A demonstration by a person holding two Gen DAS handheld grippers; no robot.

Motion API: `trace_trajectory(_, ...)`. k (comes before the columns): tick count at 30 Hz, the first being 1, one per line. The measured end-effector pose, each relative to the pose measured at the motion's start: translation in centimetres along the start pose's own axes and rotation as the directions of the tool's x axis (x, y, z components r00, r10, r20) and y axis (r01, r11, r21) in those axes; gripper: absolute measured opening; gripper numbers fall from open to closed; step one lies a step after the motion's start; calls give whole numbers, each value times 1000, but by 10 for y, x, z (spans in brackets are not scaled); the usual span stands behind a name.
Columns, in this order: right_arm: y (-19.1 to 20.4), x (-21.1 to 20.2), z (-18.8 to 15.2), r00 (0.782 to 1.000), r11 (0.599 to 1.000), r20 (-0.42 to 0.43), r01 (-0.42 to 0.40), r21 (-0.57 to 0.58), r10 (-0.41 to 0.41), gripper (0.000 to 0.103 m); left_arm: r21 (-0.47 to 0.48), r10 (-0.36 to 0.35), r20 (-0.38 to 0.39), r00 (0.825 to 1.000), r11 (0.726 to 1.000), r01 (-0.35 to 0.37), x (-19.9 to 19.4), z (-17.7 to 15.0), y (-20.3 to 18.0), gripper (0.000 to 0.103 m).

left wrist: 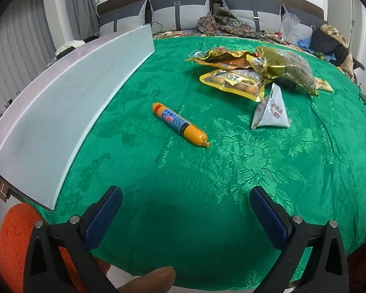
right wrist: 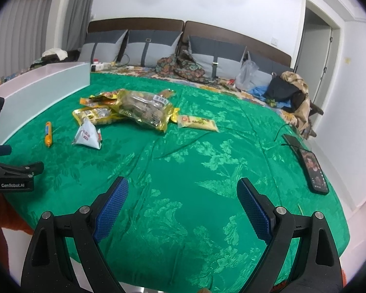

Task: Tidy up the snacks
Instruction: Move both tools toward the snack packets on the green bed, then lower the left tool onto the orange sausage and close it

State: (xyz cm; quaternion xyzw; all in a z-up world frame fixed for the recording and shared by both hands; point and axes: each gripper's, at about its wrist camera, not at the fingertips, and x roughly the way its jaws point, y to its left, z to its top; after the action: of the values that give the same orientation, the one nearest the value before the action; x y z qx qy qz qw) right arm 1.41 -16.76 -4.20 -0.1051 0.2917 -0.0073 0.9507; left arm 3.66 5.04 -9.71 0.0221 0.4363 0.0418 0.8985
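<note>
Orange sausage stick (left wrist: 179, 124) lies ahead of our left tongs (left wrist: 186, 212), both tongs spread empty, so we should grip it across its middle, right tongs (right wrist: 183, 204) idle.

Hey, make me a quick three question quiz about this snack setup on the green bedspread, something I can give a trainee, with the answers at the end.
1. True or false: the orange sausage stick lies apart from the pile of snack bags.
2. Multiple choice: the white box stands on which side of the left wrist view? A) left B) right C) centre
3. Fill in: both the left gripper and the right gripper are ____ and hold nothing.

Key:
1. True; bare green bedspread shows between them.
2. A.
3. Open.
</note>
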Motion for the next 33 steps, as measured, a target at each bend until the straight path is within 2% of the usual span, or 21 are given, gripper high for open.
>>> trace_trajectory(3, -4, 6, -1, 1000, 1000, -25, -14, 16, 14, 93, -8, 3, -20, 1000, 1000, -3, 7, 1, 3, 103)
trace_trajectory(7, -21, 27, -1, 994, 996, -103, -27, 79, 35, 93, -24, -2, -34, 999, 1000, 2, 14, 4, 7, 103)
trace_trajectory(9, -32, 45, 3, 986, 995, -162, -15, 102, 32, 93, -30, -8, -35, 999, 1000, 7, 17, 5, 8, 103)
trace_trajectory(14, -52, 80, 8, 972, 993, -235, 11, 120, 18, 93, -68, -64, -52, 997, 996, 60, 22, 6, 17, 103)
trace_trajectory(19, -70, 118, 17, 953, 989, -303, 36, 144, 10, 93, -53, -66, -47, 997, 997, 63, 21, 5, 15, 103)
trace_trajectory(23, -75, 137, 9, 937, 984, -348, 48, 174, 16, 93, -51, -66, -41, 997, 997, 63, 21, 4, 15, 103)
trace_trajectory(24, -77, 136, 8, 946, 979, -324, 39, 198, 28, 93, -50, -67, -40, 997, 997, 65, 21, 4, 15, 103)
trace_trajectory(27, -83, 134, 4, 952, 969, -304, 32, 245, 45, 93, -39, -75, -27, 997, 996, 74, 21, 4, 16, 103)
trace_trajectory(33, -81, 135, 7, 953, 968, -298, 30, 250, 47, 94, -43, -75, -38, 996, 996, 73, 23, 7, 16, 103)
